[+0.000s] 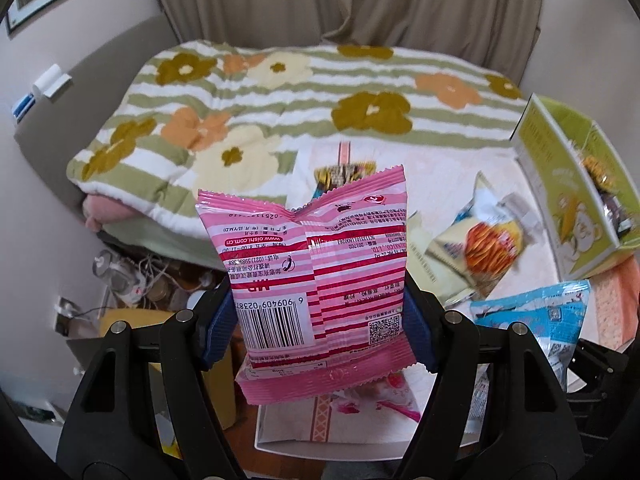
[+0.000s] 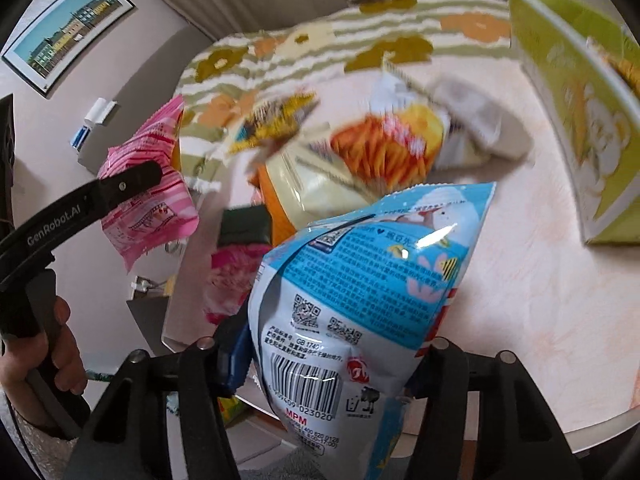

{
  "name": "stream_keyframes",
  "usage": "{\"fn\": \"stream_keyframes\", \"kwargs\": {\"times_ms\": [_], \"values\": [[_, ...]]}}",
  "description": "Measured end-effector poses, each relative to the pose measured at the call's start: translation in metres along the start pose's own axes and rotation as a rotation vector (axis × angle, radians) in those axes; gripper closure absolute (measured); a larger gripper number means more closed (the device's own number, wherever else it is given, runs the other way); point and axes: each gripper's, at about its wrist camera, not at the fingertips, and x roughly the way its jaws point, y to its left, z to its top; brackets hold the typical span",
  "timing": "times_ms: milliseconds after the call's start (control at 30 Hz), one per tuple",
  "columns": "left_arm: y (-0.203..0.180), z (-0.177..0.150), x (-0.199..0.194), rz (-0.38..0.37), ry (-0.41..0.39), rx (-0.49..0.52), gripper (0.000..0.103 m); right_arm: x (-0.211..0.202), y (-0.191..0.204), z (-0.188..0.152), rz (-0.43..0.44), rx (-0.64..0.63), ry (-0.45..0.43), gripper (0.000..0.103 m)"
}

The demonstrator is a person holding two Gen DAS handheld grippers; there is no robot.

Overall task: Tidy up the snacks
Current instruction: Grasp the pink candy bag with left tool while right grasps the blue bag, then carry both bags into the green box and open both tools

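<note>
My left gripper (image 1: 320,320) is shut on a pink striped snack bag (image 1: 312,280) and holds it upright above the table's near edge. That pink bag also shows in the right wrist view (image 2: 148,196), at the left with the left gripper's arm across it. My right gripper (image 2: 332,364) is shut on a light blue snack bag (image 2: 360,300), held above the table; the bag also shows in the left wrist view (image 1: 532,316). A yellow bag with orange sticks (image 1: 480,244) (image 2: 380,148) lies on the table (image 2: 540,280) beyond both grippers.
An open green and white carton (image 1: 576,200) (image 2: 576,92) stands at the table's right with a snack inside. A dark yellow packet (image 1: 344,174) lies at the far middle. More pink packets (image 1: 380,400) lie under the left gripper. A floral quilted bed (image 1: 280,92) is behind.
</note>
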Motion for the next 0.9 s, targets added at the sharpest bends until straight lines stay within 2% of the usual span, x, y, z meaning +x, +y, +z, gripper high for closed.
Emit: {"fn": "stream_keyframes", "kwargs": {"times_ms": [267,467,700,900], "values": [[-0.013,0.025,-0.038,-0.066,-0.091,0.02,0.034,-0.054,-0.003,0.022,-0.037,0.018,-0.131,0.049],[-0.043,0.046,-0.053,-0.097,-0.125,0.035,0.034,-0.102,-0.034,0.041,-0.053,0.033,-0.222,0.049],[-0.112,0.072,-0.063,-0.133,-0.166,0.029,0.034,-0.147,-0.094,0.068,-0.08,0.009,-0.281,0.049],[-0.192,0.097,-0.057,-0.194,-0.175,0.028,0.034,-0.182,-0.149,0.089,-0.114,-0.032,-0.306,0.049]]}}
